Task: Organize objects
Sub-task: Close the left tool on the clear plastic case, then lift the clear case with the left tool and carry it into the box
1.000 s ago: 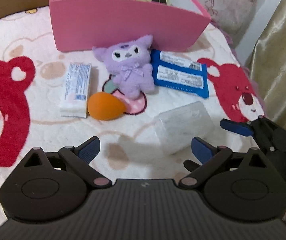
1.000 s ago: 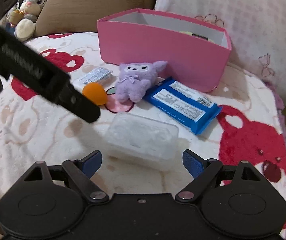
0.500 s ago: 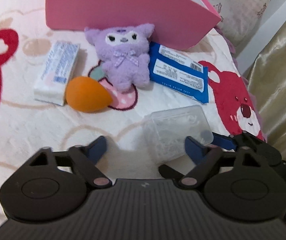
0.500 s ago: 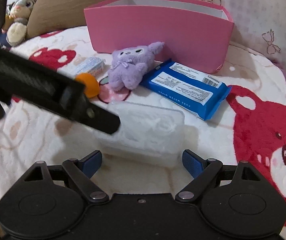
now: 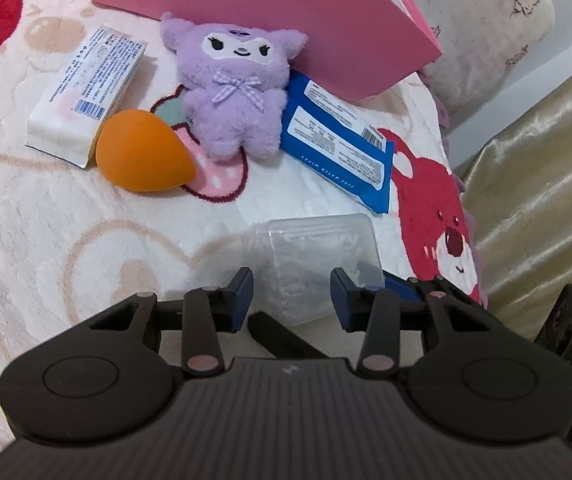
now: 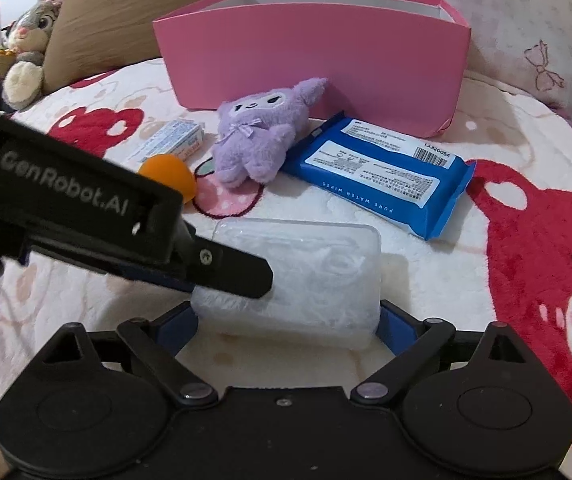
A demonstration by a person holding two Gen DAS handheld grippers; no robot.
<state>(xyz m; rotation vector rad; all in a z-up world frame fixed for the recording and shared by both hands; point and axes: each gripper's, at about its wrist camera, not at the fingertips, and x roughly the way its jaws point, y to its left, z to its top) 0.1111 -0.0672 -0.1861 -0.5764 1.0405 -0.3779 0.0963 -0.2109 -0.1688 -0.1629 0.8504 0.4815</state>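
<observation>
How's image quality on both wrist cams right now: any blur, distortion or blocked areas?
Left wrist view: sharp, strong fisheye bend along the pink box, soft shadow beside the clear plastic box. Right wrist view: also sharp, but the left gripper crosses the lower left and hides part of that box.

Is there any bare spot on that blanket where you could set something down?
Yes: the blanket left of the clear plastic box, below the orange sponge. It is crowded before the pink box: tissue pack, purple plush, blue wipes pack.

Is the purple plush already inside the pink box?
No, the purple plush lies on the blanket in front of the pink box, leaning against its outer wall.
</observation>
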